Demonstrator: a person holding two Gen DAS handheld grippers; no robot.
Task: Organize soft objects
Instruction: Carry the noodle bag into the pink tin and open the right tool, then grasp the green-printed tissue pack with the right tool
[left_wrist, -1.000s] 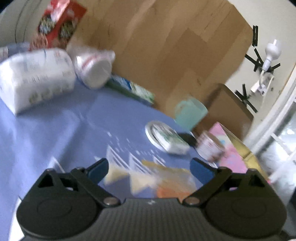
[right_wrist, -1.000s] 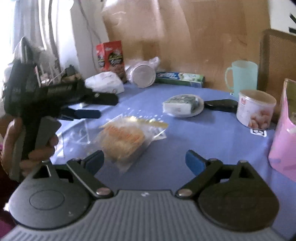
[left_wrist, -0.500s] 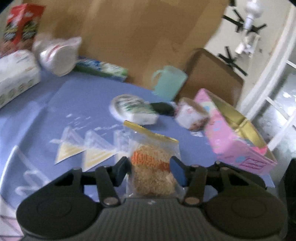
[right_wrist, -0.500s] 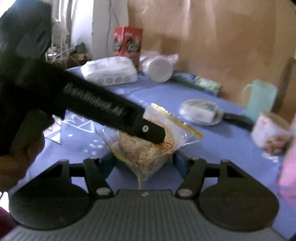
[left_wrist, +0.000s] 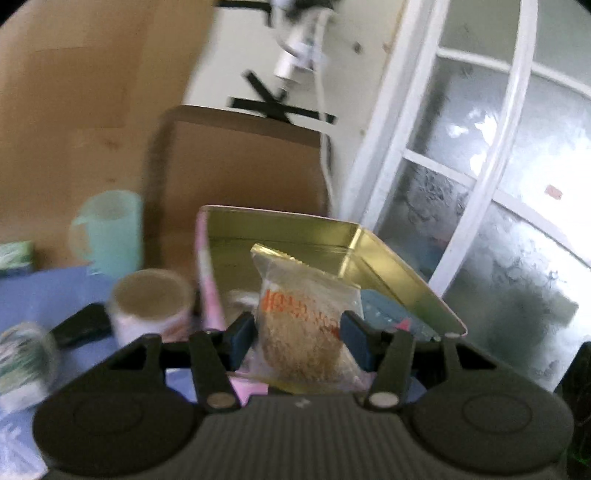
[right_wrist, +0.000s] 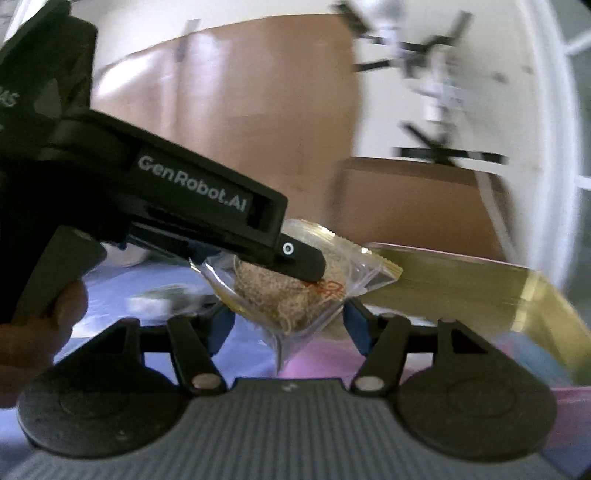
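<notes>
Carrying the bag across to the tin is the step you have in hand, judging by how things lie. Your pink tin (left_wrist: 280, 229) stands open with its gold inside facing you, and the blue table (left_wrist: 48, 288) sits off to the left with the mint mug (left_wrist: 107, 229) and the round tub (left_wrist: 151, 306) on it.

Your left gripper (left_wrist: 299, 332) is closed onto the bag of tan fibre (left_wrist: 303, 325), its blue pads pressing both sides, with the bag held upright in front of the tin's open mouth. In the right wrist view the same bag (right_wrist: 291, 291) hangs between the pads of your right gripper (right_wrist: 290, 321); they sit close at its sides, but I cannot tell whether they actually pinch it.

Next, you likely need to bring the bag over the tin's rim, lower it inside, then ease the pads apart so the soft bag settles flat.

Half a second ago the bag was over the table with the tin off to the right; now the tin fills the view straight ahead and the bag is raised before it.
</notes>
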